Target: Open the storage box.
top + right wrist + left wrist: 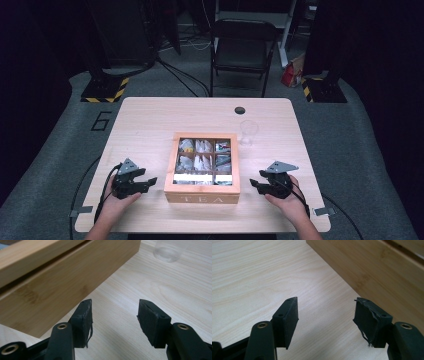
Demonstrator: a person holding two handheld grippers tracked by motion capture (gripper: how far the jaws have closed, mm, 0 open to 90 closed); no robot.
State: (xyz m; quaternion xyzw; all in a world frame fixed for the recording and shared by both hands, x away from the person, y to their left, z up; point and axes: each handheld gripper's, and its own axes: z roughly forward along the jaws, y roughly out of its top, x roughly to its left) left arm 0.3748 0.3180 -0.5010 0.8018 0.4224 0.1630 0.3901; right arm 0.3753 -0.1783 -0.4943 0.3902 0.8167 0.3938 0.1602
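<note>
on the left side of the table [150, 112], near its front edge, we hold the left claw [150, 181] in our left hand [116, 202], its tips turned toward the left wall of the tea box [202, 192]. in the left gripper view this claw [326, 315] stands spread with only bare wood grain between its two black pads, and the box's light wooden side [372, 267] runs along the upper right, close to the right-hand pad but apart from it.

the wooden tea box sits toward the front edge of the table, about midway between its left and right edges, lid shut, with a window on top showing compartments of tea bags and the word "tea" on its front face.

beyond the box's far right corner stands a clear glass [248, 131]. in the right gripper view its base [167, 251] shows at the top edge.

near the front right corner, our right hand [290, 202] holds the right claw [254, 181], aimed at the box's right wall. this claw [115, 315] is also spread, nothing between the pads, the box [57, 282] just beside its left-hand pad.
</note>
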